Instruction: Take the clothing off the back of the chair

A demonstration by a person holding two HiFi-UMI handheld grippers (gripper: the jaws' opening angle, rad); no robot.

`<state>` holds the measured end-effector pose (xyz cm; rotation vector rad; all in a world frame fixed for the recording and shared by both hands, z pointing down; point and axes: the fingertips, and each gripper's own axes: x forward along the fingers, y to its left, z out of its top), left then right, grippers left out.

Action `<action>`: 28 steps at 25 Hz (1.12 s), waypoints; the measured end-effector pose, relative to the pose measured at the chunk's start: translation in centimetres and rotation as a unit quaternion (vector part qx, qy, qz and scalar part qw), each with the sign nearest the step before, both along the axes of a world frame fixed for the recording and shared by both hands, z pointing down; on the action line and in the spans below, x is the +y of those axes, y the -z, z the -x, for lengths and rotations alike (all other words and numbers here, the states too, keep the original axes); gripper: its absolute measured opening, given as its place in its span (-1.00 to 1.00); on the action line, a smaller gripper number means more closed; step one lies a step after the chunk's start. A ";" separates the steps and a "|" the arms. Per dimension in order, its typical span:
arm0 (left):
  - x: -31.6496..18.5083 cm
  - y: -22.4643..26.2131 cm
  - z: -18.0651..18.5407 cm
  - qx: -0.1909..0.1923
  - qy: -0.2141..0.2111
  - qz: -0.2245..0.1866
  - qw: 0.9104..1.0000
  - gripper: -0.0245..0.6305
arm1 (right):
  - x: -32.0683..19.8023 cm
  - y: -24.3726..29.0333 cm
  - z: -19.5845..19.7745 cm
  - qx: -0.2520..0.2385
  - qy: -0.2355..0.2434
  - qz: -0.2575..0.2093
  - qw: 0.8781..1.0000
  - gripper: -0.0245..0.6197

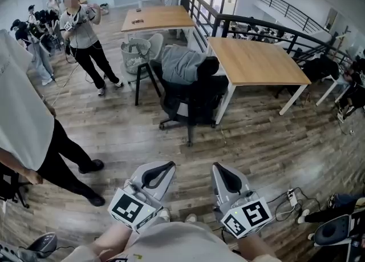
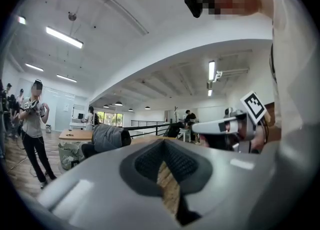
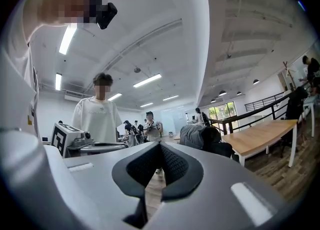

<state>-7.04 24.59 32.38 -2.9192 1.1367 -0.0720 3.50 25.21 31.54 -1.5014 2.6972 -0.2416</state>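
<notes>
Nearest, the left claw point(image 1: 161, 170) and the right claw point(image 1: 223, 173) are both closed on nothing, well apart from the work. Farther off, a grey jacket point(image 1: 180, 63) lies bunched over the back of a black office chair point(image 1: 193, 100) by the left edge of the wooden bench point(image 1: 256, 61). It looks soft, light and floppy, likely to sag and snag, so a thick fold at the top of the chair back seems the place to pinch.

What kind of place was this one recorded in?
Most likely an open-plan office or lab space. It has long wooden desks on a plank floor, a black office chair draped with grey clothing, and strip ceiling lights in both gripper views.
</notes>
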 end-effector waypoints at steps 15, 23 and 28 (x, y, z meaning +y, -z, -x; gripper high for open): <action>0.1 0.0 -2.0 -0.006 0.019 0.006 1.000 -0.92 | -0.2 -0.3 -2.5 -0.006 0.009 0.009 1.000 -0.92; -0.6 -0.6 -5.4 -0.013 0.036 0.007 0.999 -0.92 | -1.4 -1.4 -6.1 -0.009 0.026 0.013 1.000 -0.92; -0.8 -1.0 -7.5 -0.012 0.049 -0.003 0.999 -0.92 | -2.0 -2.1 -8.5 -0.003 0.036 0.006 0.999 -0.92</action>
